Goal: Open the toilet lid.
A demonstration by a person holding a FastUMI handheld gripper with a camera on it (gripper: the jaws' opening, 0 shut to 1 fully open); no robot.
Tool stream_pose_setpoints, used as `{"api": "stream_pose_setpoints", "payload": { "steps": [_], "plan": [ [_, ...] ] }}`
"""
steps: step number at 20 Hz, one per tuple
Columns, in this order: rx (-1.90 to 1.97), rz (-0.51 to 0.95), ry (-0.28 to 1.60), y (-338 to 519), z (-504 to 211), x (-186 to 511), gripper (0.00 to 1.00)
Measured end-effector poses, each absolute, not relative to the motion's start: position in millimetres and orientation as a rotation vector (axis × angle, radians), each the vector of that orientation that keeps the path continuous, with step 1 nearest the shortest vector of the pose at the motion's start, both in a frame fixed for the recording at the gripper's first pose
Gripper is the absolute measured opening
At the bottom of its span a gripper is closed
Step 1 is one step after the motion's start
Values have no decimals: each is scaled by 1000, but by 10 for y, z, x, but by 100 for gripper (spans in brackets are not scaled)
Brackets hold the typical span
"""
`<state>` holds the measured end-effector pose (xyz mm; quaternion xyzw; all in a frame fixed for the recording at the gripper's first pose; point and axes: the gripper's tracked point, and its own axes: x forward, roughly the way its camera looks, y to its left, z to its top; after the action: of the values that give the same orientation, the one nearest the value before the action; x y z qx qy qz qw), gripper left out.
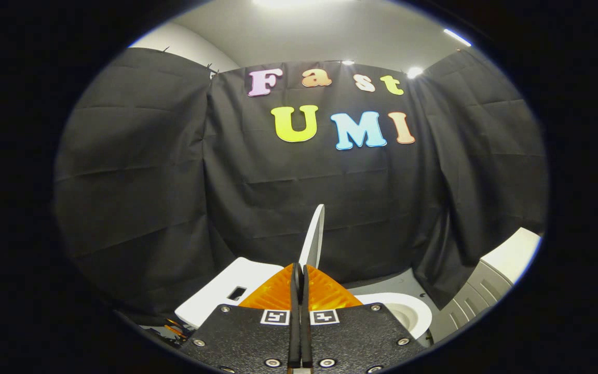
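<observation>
Toilet lid (313, 236) upright — gripper (299, 275) clamps it

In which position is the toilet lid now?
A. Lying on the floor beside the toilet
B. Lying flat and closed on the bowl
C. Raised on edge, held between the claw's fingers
C: the toilet lid stands up edge-on, pinched by the closed claw, with the open bowl beside it.

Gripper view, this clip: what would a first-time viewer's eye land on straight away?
First, the gripper, its two fingers closed together on the edge of the raised toilet lid, which stands nearly upright, edge-on, just ahead of them. To the left of the fingers sits the white tank; to their right the open toilet bowl shows. Farther right, against the black cloth wall, stands a grey and white cabinet.
</observation>
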<state>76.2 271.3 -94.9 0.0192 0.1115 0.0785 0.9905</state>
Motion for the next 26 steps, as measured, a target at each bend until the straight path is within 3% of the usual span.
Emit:
{"api": "stream_pose_setpoints", "payload": {
  "steps": [26],
  "plan": [
    [133, 372, 266, 4073, -1101, 785, 2]
  ]
}}
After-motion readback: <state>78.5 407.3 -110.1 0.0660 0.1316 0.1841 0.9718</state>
